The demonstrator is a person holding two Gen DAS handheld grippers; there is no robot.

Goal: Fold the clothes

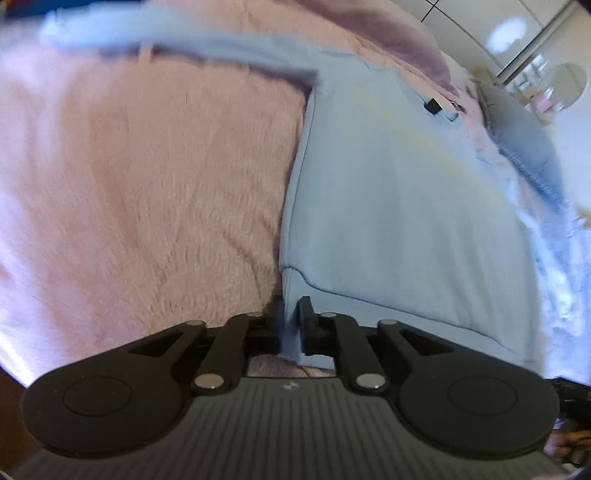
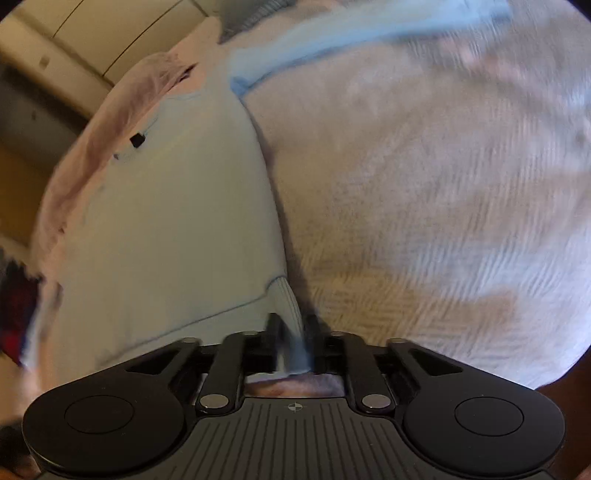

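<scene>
A light blue sweatshirt [image 1: 399,206] lies flat on a pink fluffy blanket [image 1: 147,192], one long sleeve [image 1: 177,40] stretched out to the left at the top. My left gripper [image 1: 291,308] is shut on the left corner of its ribbed hem. In the right wrist view the same sweatshirt [image 2: 177,206] lies left of centre, its sleeve [image 2: 332,33] running to the upper right. My right gripper [image 2: 293,321] is shut on the hem's right corner, with blue ribbed cloth bunched between the fingers. A small black tag [image 2: 137,140] marks the neckline.
The blanket [image 2: 443,192] covers the bed to the right of the garment. A grey pillow [image 1: 524,140] lies at the far right of the bed. White wardrobe doors [image 2: 92,40] and a dark floor sit beyond the bed's edge.
</scene>
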